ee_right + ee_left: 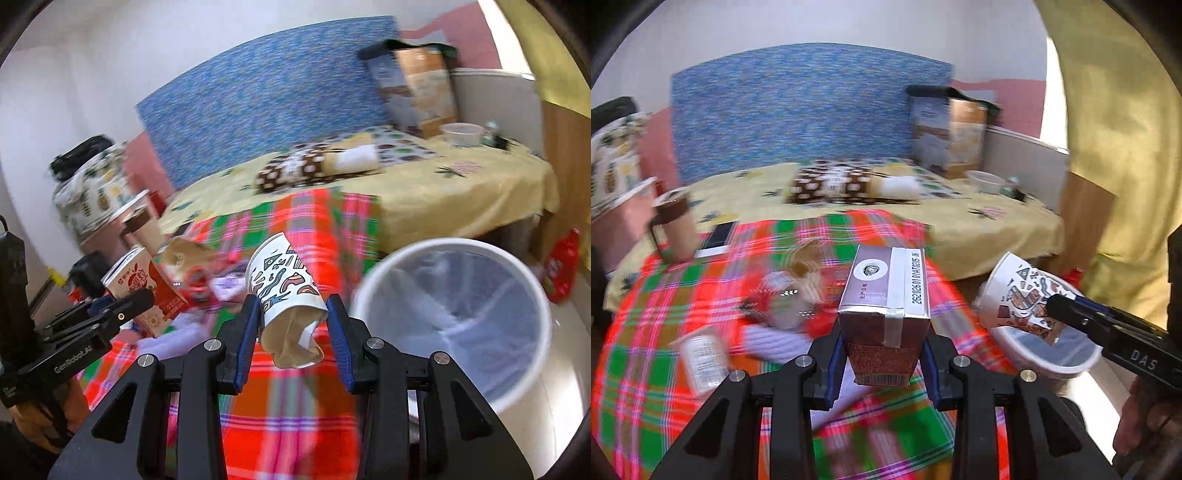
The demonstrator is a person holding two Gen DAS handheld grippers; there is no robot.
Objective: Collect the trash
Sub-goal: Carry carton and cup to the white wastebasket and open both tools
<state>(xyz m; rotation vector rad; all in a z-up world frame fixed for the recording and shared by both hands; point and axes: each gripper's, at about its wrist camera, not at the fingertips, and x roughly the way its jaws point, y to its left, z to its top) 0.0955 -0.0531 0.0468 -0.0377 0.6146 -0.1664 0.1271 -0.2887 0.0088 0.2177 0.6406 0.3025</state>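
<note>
Left gripper (882,354) clamps an upright drink carton (884,314), taped seam and barcode visible. Right gripper (295,332) clamps a crushed patterned paper cup (286,295) beside the white bin (373,295).

Between the matt black plastic arms of the left gripper (882,354), whose pads (835,363) are smooth blue rubber-like strips, sits a drink carton (884,314) of glossy coated paperboard with a silvery, foil-like top. The right gripper (293,328) has the same matt black plastic, 2 blue pads and small shiny metal screw heads; it grips a printed paper cup (286,286), matt outside, its crumpled mouth showing plain brown paper. Below both lies a woven plaid cloth (295,424). Right of the cup stands a smooth white plastic bin (509,376) lined with thin, glossy translucent film.
</note>
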